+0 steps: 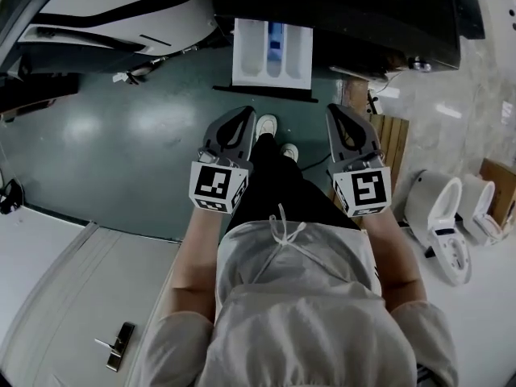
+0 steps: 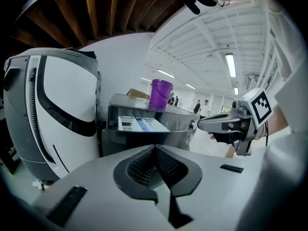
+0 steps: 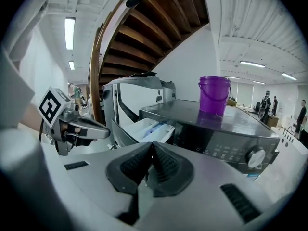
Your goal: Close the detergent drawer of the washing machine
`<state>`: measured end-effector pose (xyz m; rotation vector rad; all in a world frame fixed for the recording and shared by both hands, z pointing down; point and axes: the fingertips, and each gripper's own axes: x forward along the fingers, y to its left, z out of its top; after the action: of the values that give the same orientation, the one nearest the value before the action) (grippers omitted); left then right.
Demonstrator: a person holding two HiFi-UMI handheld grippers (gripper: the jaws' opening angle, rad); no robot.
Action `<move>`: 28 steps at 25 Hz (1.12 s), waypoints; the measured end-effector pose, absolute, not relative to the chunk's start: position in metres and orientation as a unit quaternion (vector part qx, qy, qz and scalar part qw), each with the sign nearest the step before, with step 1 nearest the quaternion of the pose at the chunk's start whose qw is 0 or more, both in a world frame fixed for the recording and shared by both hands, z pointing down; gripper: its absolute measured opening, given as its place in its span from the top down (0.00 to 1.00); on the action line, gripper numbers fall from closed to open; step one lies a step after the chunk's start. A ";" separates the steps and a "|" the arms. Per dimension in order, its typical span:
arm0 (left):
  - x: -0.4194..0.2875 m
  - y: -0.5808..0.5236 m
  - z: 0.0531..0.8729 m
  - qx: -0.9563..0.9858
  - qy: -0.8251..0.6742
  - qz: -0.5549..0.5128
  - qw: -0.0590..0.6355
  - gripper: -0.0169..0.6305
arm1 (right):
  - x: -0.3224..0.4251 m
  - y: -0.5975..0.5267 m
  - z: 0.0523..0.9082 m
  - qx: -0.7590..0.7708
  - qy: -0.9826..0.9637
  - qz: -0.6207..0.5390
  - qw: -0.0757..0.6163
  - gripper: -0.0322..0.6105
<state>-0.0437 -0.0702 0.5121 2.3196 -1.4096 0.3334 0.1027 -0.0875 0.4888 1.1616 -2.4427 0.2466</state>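
The dark washing machine (image 1: 371,14) stands ahead of me, and its white detergent drawer (image 1: 272,53) is pulled out toward me, showing a blue compartment. My left gripper (image 1: 244,116) is held below the drawer's left corner, apart from it, jaws shut and empty. My right gripper (image 1: 339,113) hangs to the drawer's right, also shut on nothing. In the left gripper view the drawer (image 2: 139,124) lies straight beyond the closed jaws (image 2: 155,149). The right gripper view shows the drawer (image 3: 149,128) left of the control panel (image 3: 226,146), past its closed jaws (image 3: 152,144).
A purple bucket (image 3: 214,94) sits on the machine's top. A white and black appliance (image 1: 121,6) stands to the left. Wooden slats (image 1: 391,139) and white toilets (image 1: 439,216) are on the right. A door with a handle (image 1: 119,345) is at lower left. People stand far off (image 2: 202,108).
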 end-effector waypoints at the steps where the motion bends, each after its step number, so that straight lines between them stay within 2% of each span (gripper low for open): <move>1: -0.043 -0.072 0.518 0.830 -0.505 0.120 0.206 0.95 | 0.102 -0.088 0.494 0.416 -0.880 0.089 0.211 0.94; 16: -0.042 -0.095 0.538 0.811 -0.519 0.105 0.250 0.95 | 0.104 -0.104 0.518 0.421 -0.874 0.109 0.218 0.94; 28: -0.044 -0.129 0.535 0.809 -0.519 0.130 0.245 0.95 | 0.103 -0.124 0.504 0.432 -0.863 0.117 0.234 0.94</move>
<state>-0.0440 -0.1294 0.5353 2.2082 -1.4161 0.3537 0.1032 -0.1239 0.5045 1.1859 -2.3694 0.3215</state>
